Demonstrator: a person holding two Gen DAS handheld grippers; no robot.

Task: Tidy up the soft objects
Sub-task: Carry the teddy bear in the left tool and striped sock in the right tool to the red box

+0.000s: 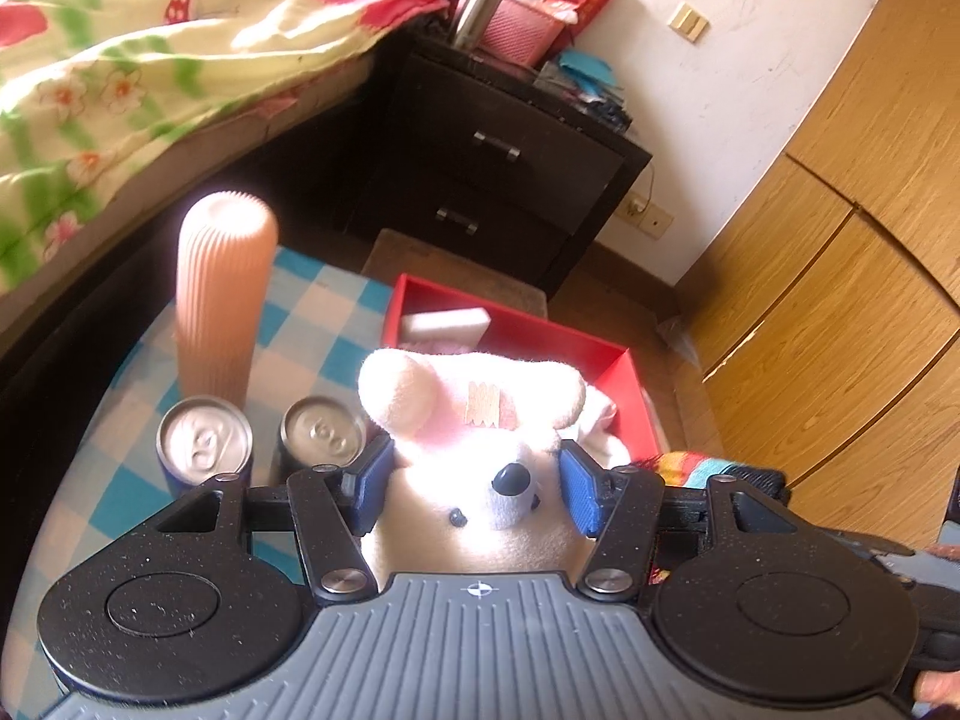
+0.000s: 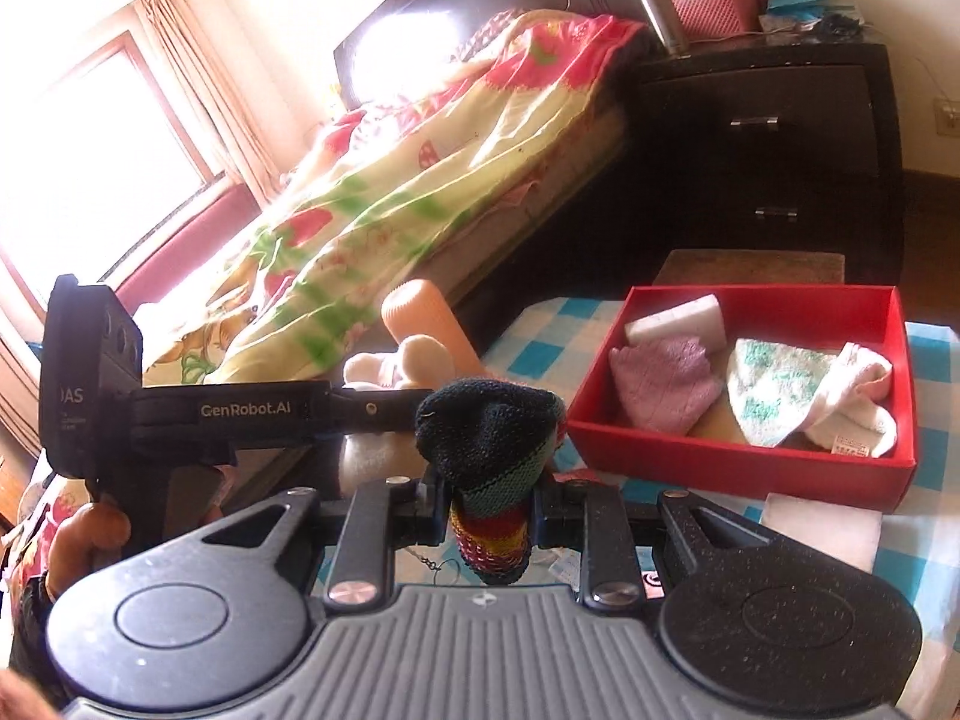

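The tabletop (image 2: 540, 324), covered in a blue-and-white check cloth, is crowded toward its far side: a red box (image 2: 738, 456) sits at the far right corner, its front wall facing the tongs and its right wall close to the table's right edge, while a ribbed peach bottle (image 1: 225, 294) stands upright near the far left edge with two cans (image 1: 204, 444) just in front of it, side by side. Beyond the left edge the bed (image 2: 372, 180) runs close alongside, and a dark nightstand (image 1: 510, 162) stands past the far edge, so the open room lies mostly above the box and over the near strip of cloth. Inside the box lie a white sponge block (image 2: 675, 315) at the back left, a pink knit cloth (image 2: 666, 381), a green-and-white cloth (image 2: 774, 390) and a pale pink sock (image 2: 852, 396) toward the right wall. The left gripper (image 1: 477, 483) has its blue pads pressed to both sides of a white plush bear (image 1: 480, 420), the head rising above the fingertips, held in the air short of the box's front wall. The right gripper (image 2: 489, 504) is pinched nearly together on a striped knitted sock (image 2: 489, 438), whose dark toe flops over the tips, left of the box's near left corner.
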